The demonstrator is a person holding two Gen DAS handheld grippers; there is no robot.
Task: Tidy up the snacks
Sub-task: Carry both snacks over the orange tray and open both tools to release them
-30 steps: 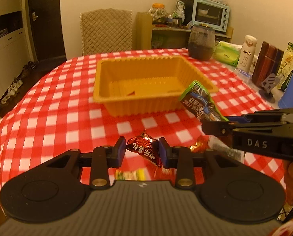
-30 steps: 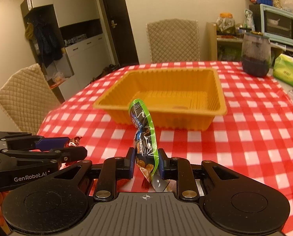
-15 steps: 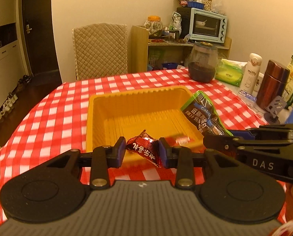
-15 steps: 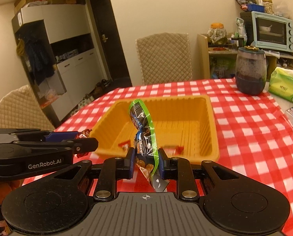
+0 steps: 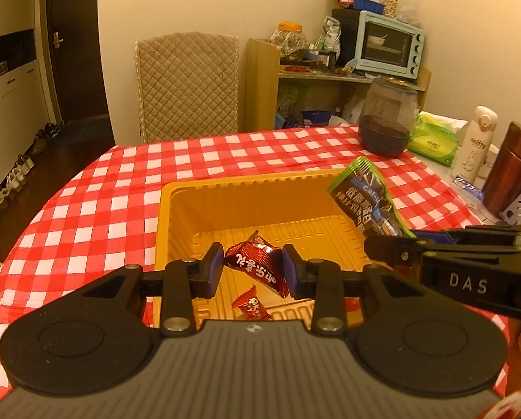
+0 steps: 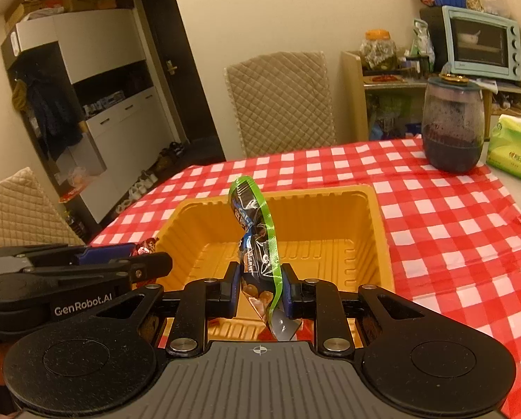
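Your checked tablecloth [image 5: 127,188] fills both views, red and white, and the orange tray [image 5: 204,202] sits on it dead centre, right under both of your tools. At two o'clock in the left view a dark jar [image 5: 386,122] stands near the table's far edge, well apart from the tray. Your right gripper [image 6: 258,291] is clamped on the green snack packet [image 6: 257,241], which stands up tall at twelve o'clock over the tray's open well. Your left gripper [image 5: 252,269] is pinching the red candy [image 5: 255,265] between its blue pads, hanging over the tray's near half. Just below it, at six o'clock, another red candy [image 5: 250,305] lies on the tray floor. From the right view, your left gripper pokes in at nine o'clock.
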